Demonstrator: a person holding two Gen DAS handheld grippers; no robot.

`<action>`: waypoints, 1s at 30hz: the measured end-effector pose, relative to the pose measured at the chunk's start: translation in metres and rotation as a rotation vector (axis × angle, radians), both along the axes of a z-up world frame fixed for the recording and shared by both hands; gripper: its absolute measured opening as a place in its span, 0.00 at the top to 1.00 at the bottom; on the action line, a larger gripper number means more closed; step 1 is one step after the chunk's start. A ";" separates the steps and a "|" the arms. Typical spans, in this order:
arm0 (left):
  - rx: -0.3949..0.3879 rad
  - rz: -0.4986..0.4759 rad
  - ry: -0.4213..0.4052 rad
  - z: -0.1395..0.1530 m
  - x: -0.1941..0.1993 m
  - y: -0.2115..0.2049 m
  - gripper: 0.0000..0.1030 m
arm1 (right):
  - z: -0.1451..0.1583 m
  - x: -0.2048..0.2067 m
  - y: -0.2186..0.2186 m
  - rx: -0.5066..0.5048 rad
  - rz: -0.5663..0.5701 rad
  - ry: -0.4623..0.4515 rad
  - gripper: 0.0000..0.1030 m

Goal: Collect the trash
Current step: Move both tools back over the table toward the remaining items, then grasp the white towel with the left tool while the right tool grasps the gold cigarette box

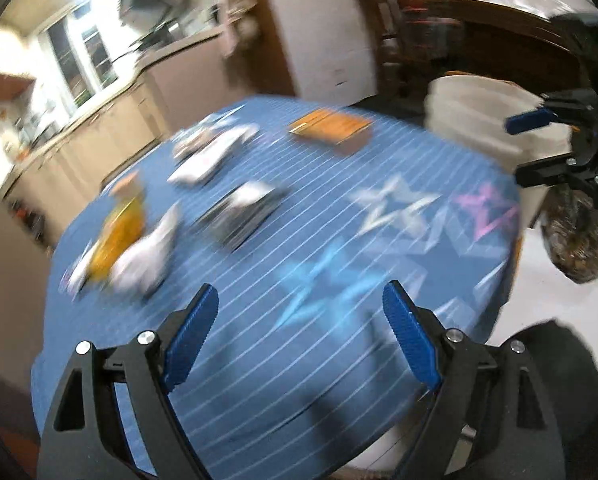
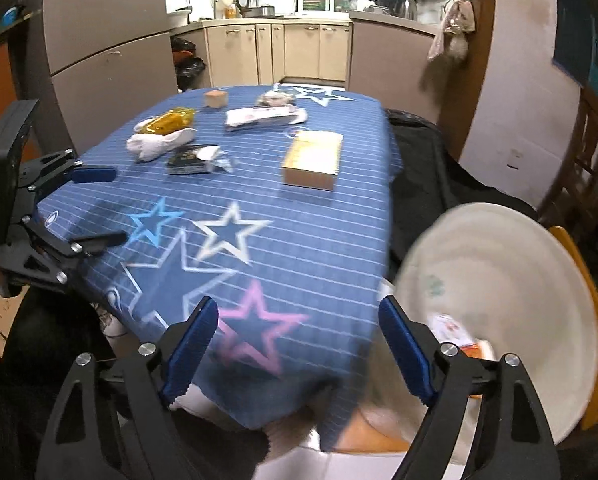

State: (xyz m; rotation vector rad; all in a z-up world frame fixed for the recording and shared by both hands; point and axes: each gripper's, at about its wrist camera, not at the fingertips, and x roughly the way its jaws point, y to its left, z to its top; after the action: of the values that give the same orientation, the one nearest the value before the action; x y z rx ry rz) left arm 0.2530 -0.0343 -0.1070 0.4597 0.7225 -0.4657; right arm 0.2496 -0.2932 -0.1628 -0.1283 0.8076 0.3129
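Note:
Trash lies on the blue star-patterned tablecloth (image 2: 299, 232): a yellow wrapper (image 2: 167, 120), a crumpled white tissue (image 2: 159, 145), a dark packet (image 2: 189, 160), a long white packet (image 2: 265, 116), a tan box (image 2: 313, 158) and a small cube (image 2: 215, 99). A white bucket (image 2: 519, 248) stands off the table's right edge with a scrap (image 2: 451, 328) inside. My right gripper (image 2: 299, 306) is open over the near edge, holding nothing. My left gripper (image 2: 107, 206) is open at the table's left side. In the blurred left wrist view the left gripper (image 1: 301, 292) hangs open over the cloth (image 1: 339, 248).
A black bag (image 2: 427, 152) sags beside the table on the right. Kitchen cabinets (image 2: 299, 52) and black sacks (image 2: 189, 64) stand beyond the far edge. A wooden chair (image 2: 591, 140) is at the far right. A dark filled bag (image 1: 579, 240) sits on the pale floor.

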 end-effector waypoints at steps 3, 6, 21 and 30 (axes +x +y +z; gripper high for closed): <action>0.013 0.065 -0.024 -0.001 0.004 0.044 0.22 | -0.011 0.017 0.013 0.026 -0.022 0.014 0.21; 0.022 0.094 -0.029 0.001 0.024 0.081 0.22 | -0.019 0.039 0.020 0.027 -0.071 0.032 0.21; -0.026 -0.118 -0.017 0.007 0.117 0.066 0.22 | -0.014 0.160 0.043 -0.001 -0.086 0.064 0.11; -0.003 -0.124 0.047 -0.016 0.140 0.065 0.48 | -0.033 0.195 0.051 -0.011 -0.095 0.116 0.17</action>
State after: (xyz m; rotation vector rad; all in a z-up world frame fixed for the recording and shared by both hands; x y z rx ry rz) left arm 0.3931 0.0309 -0.1230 0.4943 0.7408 -0.5957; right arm 0.4442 -0.2424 -0.1956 -0.0823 0.9276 0.2277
